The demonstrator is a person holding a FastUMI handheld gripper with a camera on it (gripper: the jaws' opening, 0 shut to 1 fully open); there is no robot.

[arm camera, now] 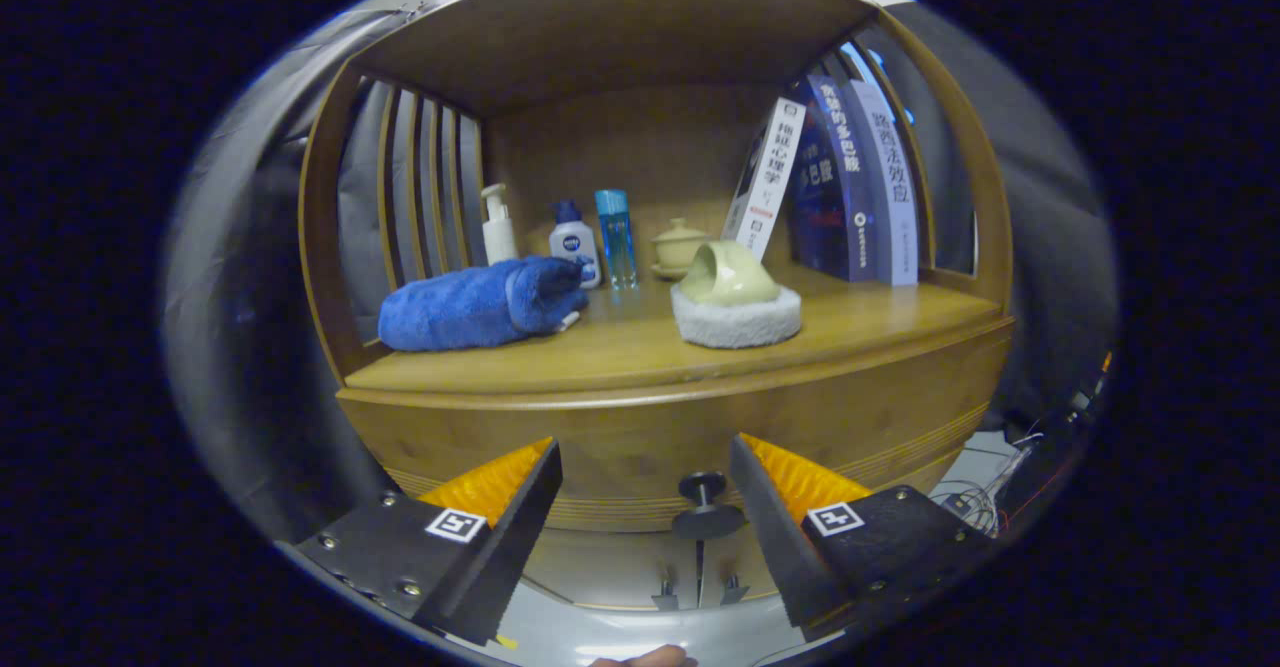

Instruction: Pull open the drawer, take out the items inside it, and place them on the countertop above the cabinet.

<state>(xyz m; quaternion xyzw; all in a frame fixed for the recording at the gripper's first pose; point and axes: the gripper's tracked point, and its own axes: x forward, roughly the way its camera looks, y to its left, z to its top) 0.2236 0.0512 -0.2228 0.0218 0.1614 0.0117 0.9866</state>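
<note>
Nearest the lens, the gripper (645,467) has its two fingers spread wide and released, grasping nothing. Between them, a little ahead, sits the dark round knob (704,492) of the drawer (640,447), whose wooden front is shut flush under the countertop (620,352); neither finger touches the knob. What lies inside the drawer cannot be seen. Below the knob a pale glossy surface reflects it.

Above the drawer the cabinet forms an open wooden niche with a slatted left side (420,187). On the countertop, from the left: a rolled blue towel (480,304) lies on its side near the slats. Behind its right end stands a white pump bottle (497,225), then a small white bottle with a blue cap (574,242) just beside the towel's end, then a clear blue bottle (615,237) upright close to it. Further right, toward the back wall, a pale green lidded cup (679,245) rests on a saucer. In front of it a pale green cup (728,275) lies tipped on its side on a round white fluffy pad (737,319), its mouth facing left. Right of these a white book (765,179) leans against a row of dark blue books (850,177) that lean toward the right side of the niche.

Grey cloth hangs on both sides of the cabinet, and loose cables (985,502) lie on the floor at its lower right
</note>
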